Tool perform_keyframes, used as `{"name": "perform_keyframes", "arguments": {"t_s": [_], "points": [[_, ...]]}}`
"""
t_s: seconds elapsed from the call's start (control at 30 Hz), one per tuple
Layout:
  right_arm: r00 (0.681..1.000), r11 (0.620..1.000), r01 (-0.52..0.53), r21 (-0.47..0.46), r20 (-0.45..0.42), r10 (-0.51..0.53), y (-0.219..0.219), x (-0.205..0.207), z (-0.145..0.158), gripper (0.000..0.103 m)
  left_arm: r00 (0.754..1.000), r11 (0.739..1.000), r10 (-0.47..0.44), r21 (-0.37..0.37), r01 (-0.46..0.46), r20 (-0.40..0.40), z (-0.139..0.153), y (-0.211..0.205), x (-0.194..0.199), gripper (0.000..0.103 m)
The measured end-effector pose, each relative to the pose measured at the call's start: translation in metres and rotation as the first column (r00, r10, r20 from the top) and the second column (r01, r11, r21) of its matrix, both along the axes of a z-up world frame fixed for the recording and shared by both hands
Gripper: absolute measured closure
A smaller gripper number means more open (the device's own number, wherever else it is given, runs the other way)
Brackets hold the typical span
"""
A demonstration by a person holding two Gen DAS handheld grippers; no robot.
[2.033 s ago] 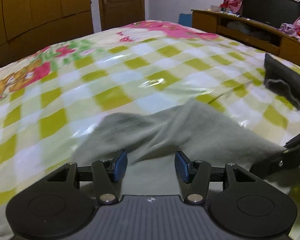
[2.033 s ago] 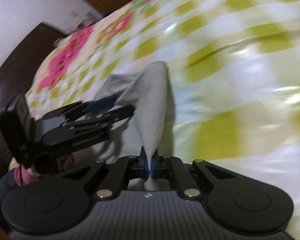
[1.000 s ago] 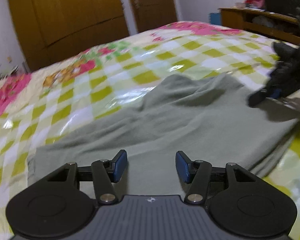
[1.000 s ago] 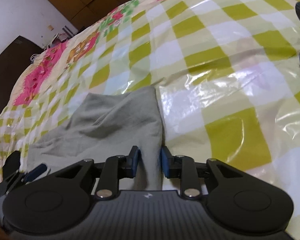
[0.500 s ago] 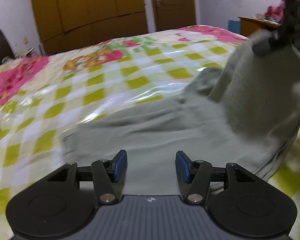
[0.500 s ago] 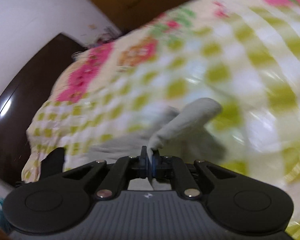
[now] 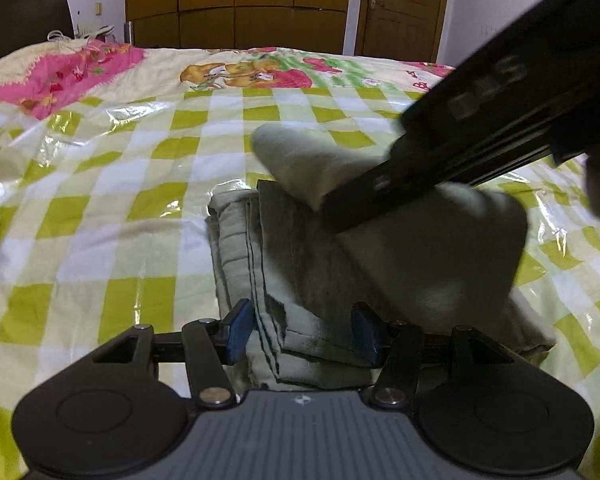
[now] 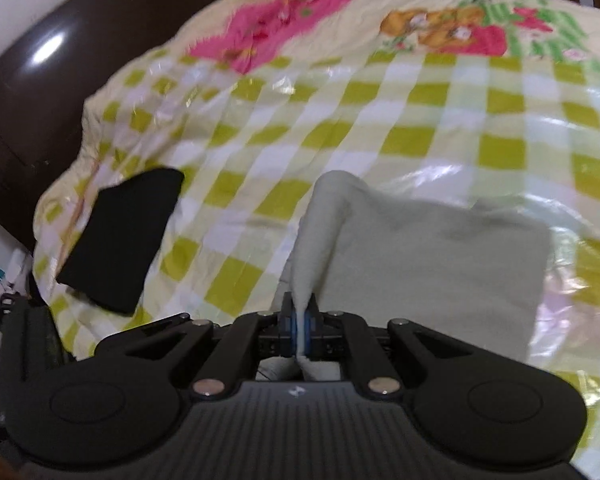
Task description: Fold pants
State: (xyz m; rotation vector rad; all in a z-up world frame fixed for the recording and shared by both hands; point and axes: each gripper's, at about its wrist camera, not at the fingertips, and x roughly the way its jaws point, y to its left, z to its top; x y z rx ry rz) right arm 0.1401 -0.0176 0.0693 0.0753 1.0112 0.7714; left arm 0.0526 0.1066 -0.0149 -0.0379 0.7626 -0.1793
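Grey-green pants [image 7: 300, 264] lie on the checked bed cover [image 7: 100, 184], with stitched edges stacked in layers near the left wrist camera. My left gripper [image 7: 303, 328] is open just above that end, a blue pad on each side of the layered edge, not pressing it. My right gripper [image 7: 336, 212] reaches in from the upper right, blurred, holding a raised flap of the pants over the lower layers. In the right wrist view the right gripper [image 8: 300, 330] is shut on a thin pinch of the pants [image 8: 440, 256], and the rest spreads to the right.
A folded black garment [image 8: 120, 240] lies on the cover to the left of the pants, near the bed's edge. A dark headboard [image 8: 20, 100] curves behind it. A wooden wardrobe [image 7: 236, 4] and a door [image 7: 400, 8] stand beyond the bed.
My right gripper shut on the pants' edge, then lifted it and carried it across over the rest of the pants. The left gripper stayed open and swung round to the pants' stitched end.
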Motion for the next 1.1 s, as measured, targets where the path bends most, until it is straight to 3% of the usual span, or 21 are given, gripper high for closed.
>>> {"name": "perform_keyframes", "arguments": {"t_s": [0.17, 0.3, 0.4, 0.5, 0.63, 0.77, 0.9, 1.0, 1.1], "points": [[0.998, 0.998, 0.053, -0.014, -0.026, -0.054, 0.012, 0.007, -0.002, 0.098, 1.0, 0.999, -0.003, -0.04, 0.003, -0.013, -0.004, 0.003, 0.003, 0.038], [0.999, 0.998, 0.039, -0.047, -0.024, -0.04, 0.023, 0.005, -0.002, 0.098, 1.0, 0.997, 0.006, -0.075, -0.007, -0.022, -0.005, 0.008, 0.003, 0.038], [0.997, 0.996, 0.049, -0.069, -0.05, -0.053, 0.034, 0.007, -0.013, 0.092, 1.0, 0.993, 0.02, -0.112, -0.021, -0.007, -0.001, 0.015, -0.001, 0.038], [0.996, 0.998, 0.061, -0.032, -0.067, -0.063, 0.031, 0.008, -0.013, 0.087, 0.999, 0.989, 0.047, -0.143, -0.047, 0.002, 0.008, 0.029, -0.012, 0.037], [0.997, 0.998, 0.036, 0.042, -0.067, -0.033, 0.024, 0.003, -0.002, 0.085, 0.997, 0.992, 0.078, -0.102, -0.076, 0.018, 0.016, 0.045, -0.034, 0.036], [0.997, 0.994, 0.048, 0.101, -0.07, -0.041, 0.019, 0.004, 0.006, 0.085, 0.996, 0.99, 0.09, -0.108, -0.087, 0.017, 0.022, 0.057, -0.053, 0.036], [0.997, 0.997, 0.071, 0.017, 0.004, -0.071, 0.016, 0.01, 0.007, 0.084, 0.995, 0.99, 0.089, -0.111, -0.084, 0.045, 0.032, 0.063, -0.066, 0.035], [0.997, 0.997, 0.079, -0.009, 0.005, -0.079, 0.018, 0.022, 0.004, 0.084, 0.995, 0.987, 0.075, -0.145, -0.066, 0.063, 0.039, 0.062, -0.066, 0.033], [0.997, 0.997, 0.072, -0.038, 0.013, -0.072, 0.031, 0.028, 0.0, 0.077, 0.997, 0.986, 0.053, -0.162, -0.042, 0.063, 0.036, 0.052, -0.057, 0.033]]}}
